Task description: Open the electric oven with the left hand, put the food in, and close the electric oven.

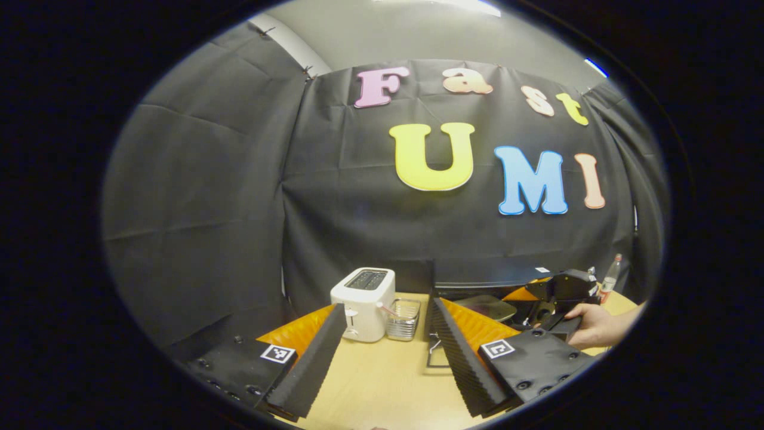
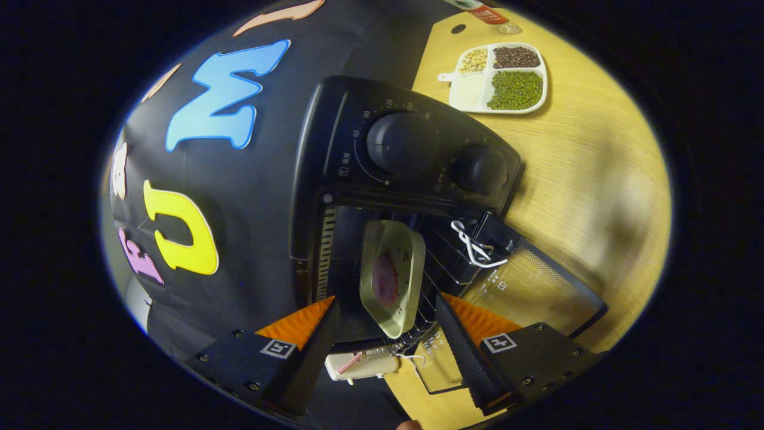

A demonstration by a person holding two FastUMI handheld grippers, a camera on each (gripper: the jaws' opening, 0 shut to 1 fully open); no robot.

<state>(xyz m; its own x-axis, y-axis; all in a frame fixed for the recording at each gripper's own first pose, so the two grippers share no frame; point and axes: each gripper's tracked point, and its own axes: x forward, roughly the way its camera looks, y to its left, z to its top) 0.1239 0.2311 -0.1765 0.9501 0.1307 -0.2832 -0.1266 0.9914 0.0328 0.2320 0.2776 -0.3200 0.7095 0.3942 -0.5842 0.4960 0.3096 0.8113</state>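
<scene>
The black electric oven [image 2: 412, 149] stands with its glass door [image 2: 531, 286] folded down onto the table. Inside, a pale square plate [image 2: 406, 245] carrying a pinkish piece of food [image 2: 385, 279] rests on the wire rack. My right gripper [image 2: 387, 304] is open just in front of the oven mouth. Its fingers flank the plate's near edge without touching it. In the left gripper view the oven [image 1: 477, 278] sits at the back right, and a hand [image 1: 597, 325] holds the other gripper [image 1: 561, 289] at it. My left gripper [image 1: 388, 304] is open over the table, holding nothing.
A white toaster [image 1: 364, 301] and a small wire basket [image 1: 404, 319] stand left of the oven. A white divided tray of beans [image 2: 498, 77] and a bottle [image 1: 610, 278] lie on the wooden table [image 2: 585, 173] beyond the oven. Black cloth walls close off the back.
</scene>
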